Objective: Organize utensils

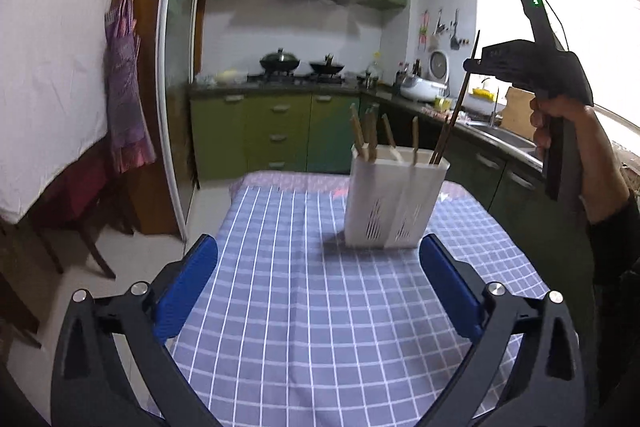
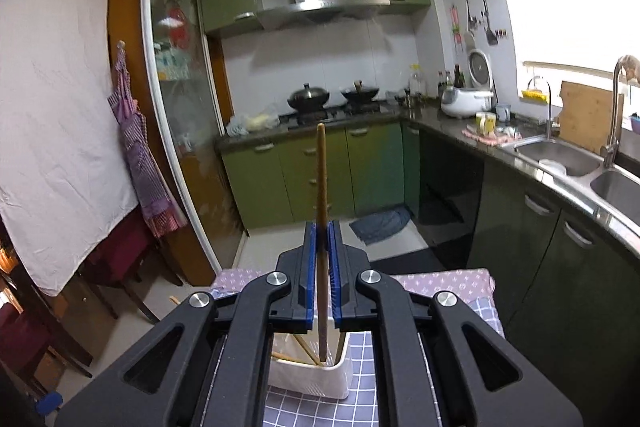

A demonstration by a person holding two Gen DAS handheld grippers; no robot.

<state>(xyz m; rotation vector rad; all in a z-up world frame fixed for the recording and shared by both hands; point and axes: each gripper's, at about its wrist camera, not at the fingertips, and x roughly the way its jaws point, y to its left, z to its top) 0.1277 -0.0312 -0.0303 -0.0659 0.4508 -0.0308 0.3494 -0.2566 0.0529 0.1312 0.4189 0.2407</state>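
Chopsticks point(image 1: 452, 115), a dark pair, are pinched in the right hand-held gripper point(image 2: 322, 259), whose blue pads are pressed together on the sticks; in the right wrist view they run up between the pads and their lower tips reach down into the rightmost compartment of the white utensil holder point(image 1: 394, 203). The left wrist view shows the same pair leaning slightly, upper ends high above the holder and lower ends inside its right end. The holder stands upright on the desk point(image 1: 304, 307), which is covered with a blue-and-white checked cloth, and it has slotted vents low on its front wall. Several utensils with wooden handles point(image 1: 366, 137) stick up from its left and middle compartments, some tilted. The right hand point(image 1: 568, 135) grips the handle of its tool from the right side of the desk, raised above the holder, with the gripper body pointing left toward the sticks. The left hand-held gripper point(image 1: 318, 291) hangs low over the near part of the desk with its blue pads spread wide apart and nothing between them, pointed toward the holder.
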